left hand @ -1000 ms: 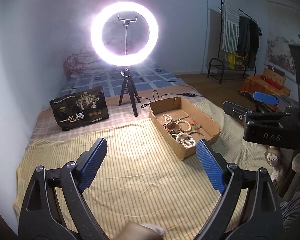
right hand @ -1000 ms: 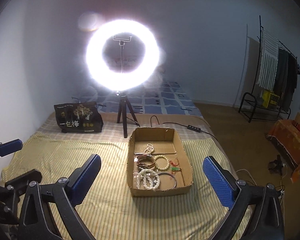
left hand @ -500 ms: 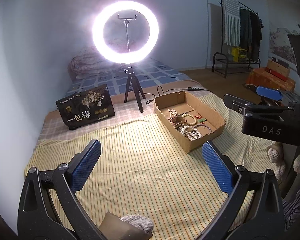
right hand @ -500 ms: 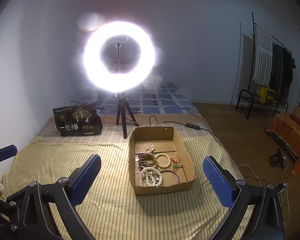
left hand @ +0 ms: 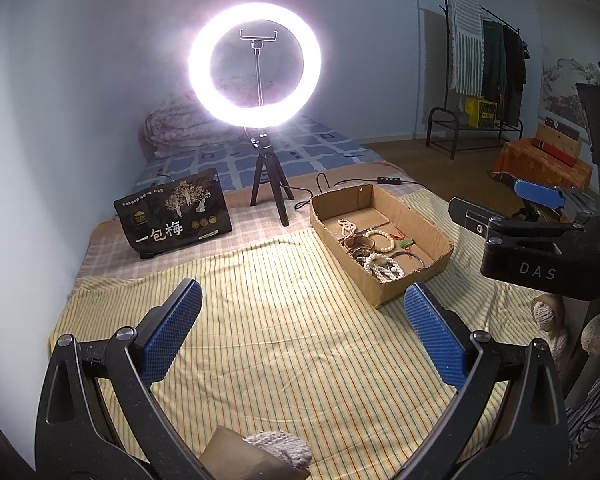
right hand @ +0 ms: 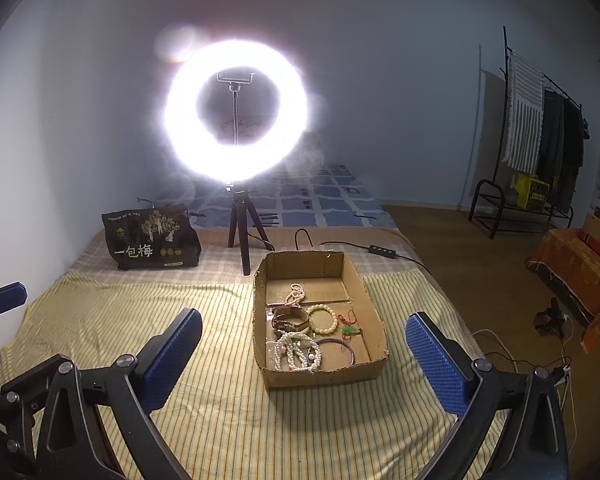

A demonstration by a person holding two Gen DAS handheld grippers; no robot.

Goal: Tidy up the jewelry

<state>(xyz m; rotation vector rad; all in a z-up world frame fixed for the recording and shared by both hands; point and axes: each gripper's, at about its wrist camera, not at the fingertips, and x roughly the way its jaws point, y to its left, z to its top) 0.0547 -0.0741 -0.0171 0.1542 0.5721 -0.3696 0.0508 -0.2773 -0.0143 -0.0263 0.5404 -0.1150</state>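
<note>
Both grippers (left (left hand: 300,330), right (right hand: 304,350)) gape before probably beaded jewelry (right hand: 298,354).

One cardboard box (right hand: 374,314), one ring light (right hand: 236,110), one black bag (right hand: 150,238)

A shallow cardboard box (right hand: 320,372) is sitting open on the striped bed cover, ahead of the right fingers (right hand: 432,354) and between them. Inside it, a white pearl strand (right hand: 296,354) is lying bunched at the corner nearest the fingers, with a thin dark bangle (right hand: 340,346) beside it. Farther in, a cream bead bracelet (right hand: 323,319) is resting next to a brown band (right hand: 290,316), and a small beaded chain (right hand: 295,294) is trailing behind them. A green charm on red cord (right hand: 350,329) is lying toward the right wall.
</note>
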